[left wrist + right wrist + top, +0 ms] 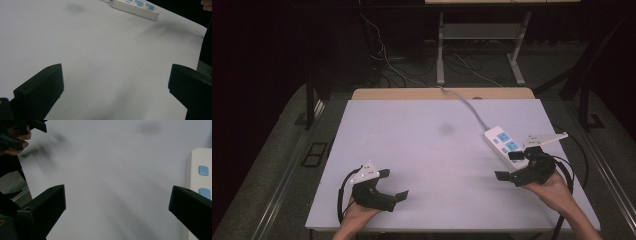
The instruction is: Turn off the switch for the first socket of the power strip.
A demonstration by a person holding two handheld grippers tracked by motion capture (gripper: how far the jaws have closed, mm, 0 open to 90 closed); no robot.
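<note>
My left gripper (393,185) rests low over the near left part of the white table (422,150), held by a hand. In the left gripper view its jaws stand wide apart, open (116,85), with only bare table between them. My right gripper (511,166) sits at the near right, right beside the near end of a white power strip (504,145) with blue sockets. It too is open (117,207) and holds nothing; the power strip (200,182) lies just past its right-hand jaw. The power strip (136,6) also lies far off in the left gripper view.
The strip's white cable (467,102) runs to the table's far edge. A faint dark smudge (445,129) marks the table's middle. Beyond the table stand a desk's metal legs (440,50) and loose floor cables (387,60). The other hand and gripper (15,132) appear at the right gripper view's top left.
</note>
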